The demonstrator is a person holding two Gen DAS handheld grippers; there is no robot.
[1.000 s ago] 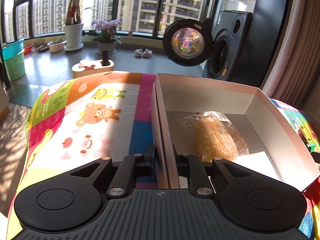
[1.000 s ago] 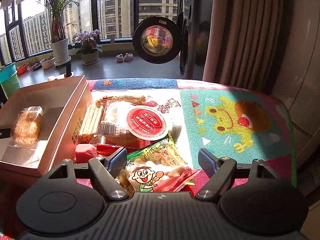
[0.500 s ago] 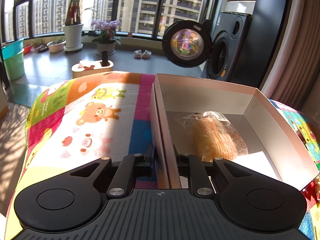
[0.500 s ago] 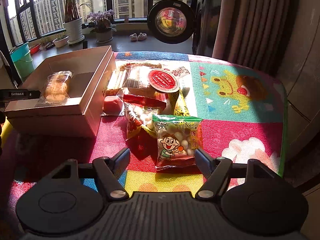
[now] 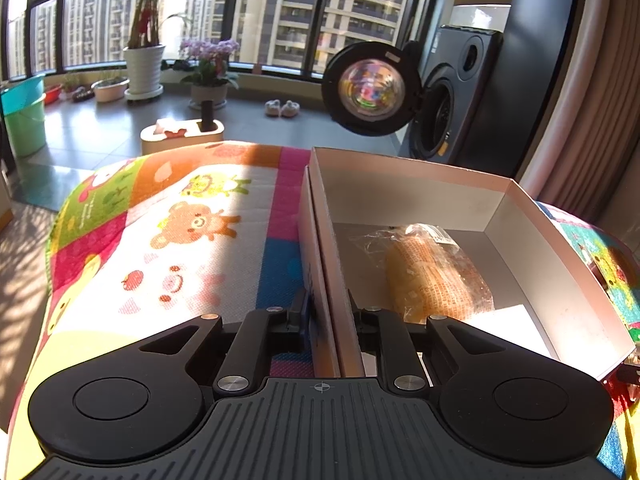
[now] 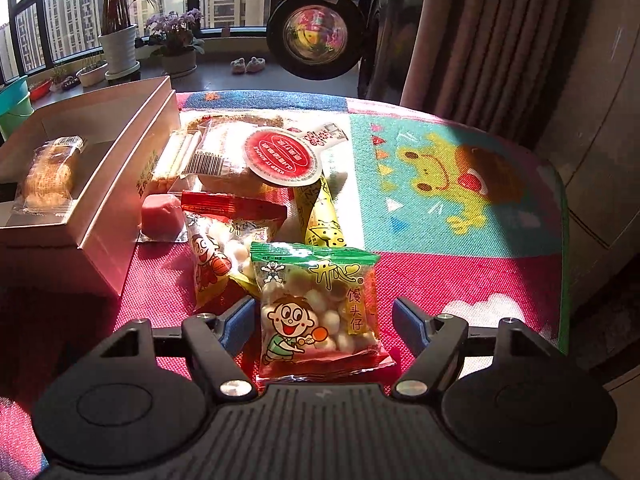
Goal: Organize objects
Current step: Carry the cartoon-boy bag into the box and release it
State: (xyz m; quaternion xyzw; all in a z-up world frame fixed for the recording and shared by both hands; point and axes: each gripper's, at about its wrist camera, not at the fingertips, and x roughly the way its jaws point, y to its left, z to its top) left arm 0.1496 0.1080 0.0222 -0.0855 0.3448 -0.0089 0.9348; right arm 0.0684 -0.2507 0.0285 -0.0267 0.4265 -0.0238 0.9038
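Note:
My left gripper (image 5: 326, 312) is shut on the left wall of an open cardboard box (image 5: 400, 192), one finger outside and one inside. A wrapped bread roll (image 5: 432, 280) lies in the box, also seen as the roll (image 6: 48, 176) in the right wrist view. My right gripper (image 6: 324, 314) is open, low over the colourful mat. A green snack packet with a cartoon child (image 6: 320, 304) lies flat between its fingers, with a gap on both sides. Behind it are a red-topped packet of the same kind (image 6: 216, 240), a yellow stick pack (image 6: 320, 216) and a pink jelly cup (image 6: 162, 214).
A red-lidded round packet (image 6: 280, 156) and biscuit sticks (image 6: 176, 160) lie beside the box wall (image 6: 100, 208). A white paper (image 5: 508, 328) lies in the box. The mat's right edge (image 6: 560, 208) drops off near a curtain. A washing machine door (image 5: 372, 88) hangs open beyond the table.
My right gripper has dropped and moved forward, so the green packet now lies between its open fingers. My left gripper stays clamped on the box wall, barely shifted.

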